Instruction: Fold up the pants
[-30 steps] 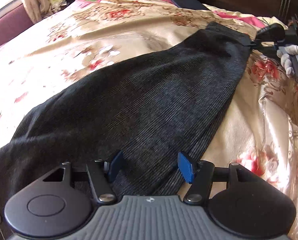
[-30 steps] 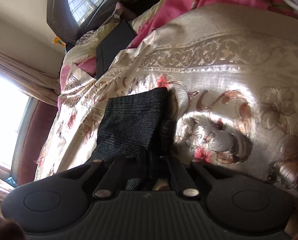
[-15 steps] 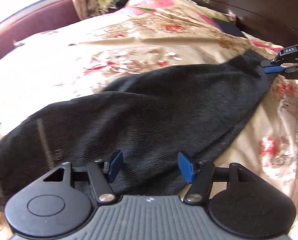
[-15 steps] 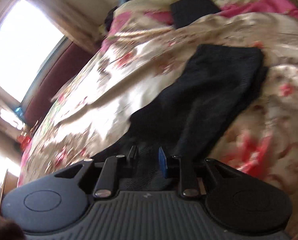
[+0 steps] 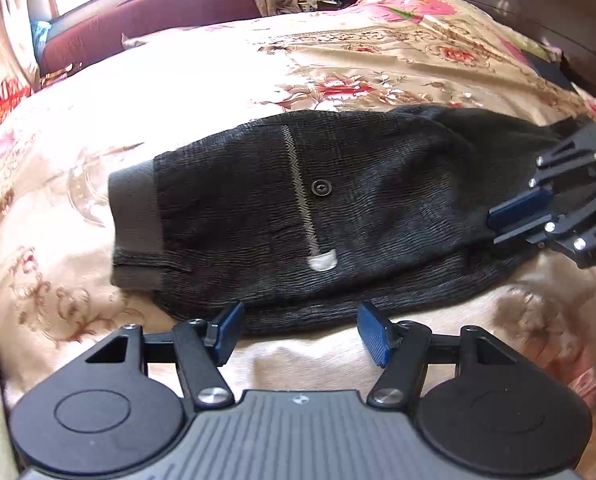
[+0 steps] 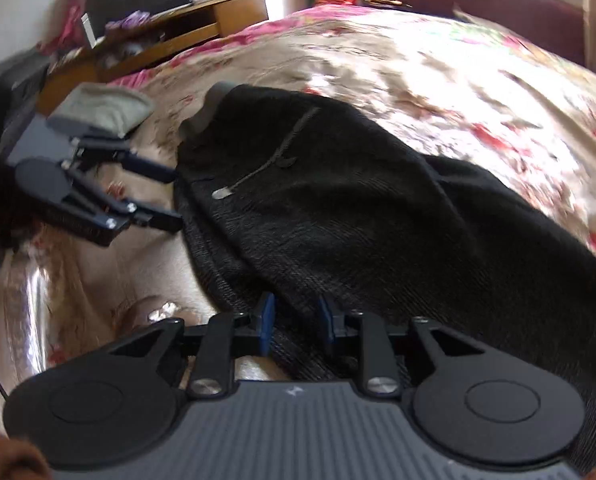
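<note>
Left wrist view: dark ribbed pants (image 5: 337, 216) lie doubled over on the floral bedspread (image 5: 226, 60), grey waistband (image 5: 136, 216) leftward, button (image 5: 321, 188) up. Left gripper (image 5: 299, 330) gapes wide, holding nothing. Right wrist view: right gripper (image 6: 294, 320) is partly parted around a pants fold.
</note>
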